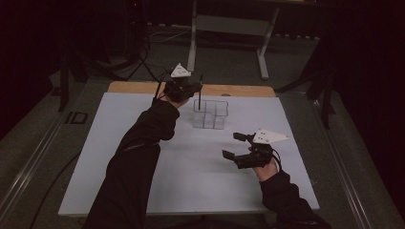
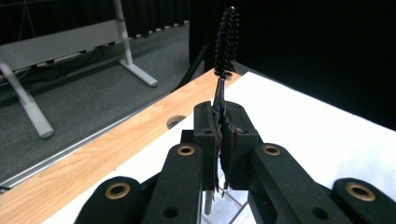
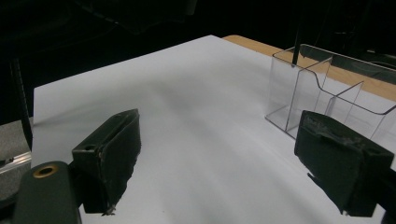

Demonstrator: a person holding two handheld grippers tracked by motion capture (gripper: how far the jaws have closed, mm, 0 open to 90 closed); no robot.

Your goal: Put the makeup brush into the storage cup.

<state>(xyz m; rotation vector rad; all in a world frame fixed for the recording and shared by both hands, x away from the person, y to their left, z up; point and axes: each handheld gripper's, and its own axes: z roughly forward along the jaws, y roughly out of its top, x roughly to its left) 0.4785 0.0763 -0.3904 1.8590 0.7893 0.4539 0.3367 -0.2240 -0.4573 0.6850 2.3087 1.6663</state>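
Note:
A thin black bristle brush [image 2: 226, 39] stands upright, bristles on top, with my left gripper [image 2: 220, 114] shut on its stem. In the high view the left gripper [image 1: 193, 89] hovers at the far left corner of a clear compartmented organizer [image 1: 210, 114], and the brush [image 1: 199, 95] reaches down into that corner. My right gripper [image 1: 233, 145] is open and holds nothing, low over the white board in front and to the right of the organizer. In the right gripper view its jaws [image 3: 215, 154] stand wide apart, with the organizer [image 3: 317, 93] and the brush stem [image 3: 295, 49] beyond them.
A white board [image 1: 191, 167] covers most of the wooden table [image 1: 239, 89], whose bare strip shows at the far edge. A metal desk frame [image 1: 229, 24] and cables stand on the dark floor behind. The surroundings are dim.

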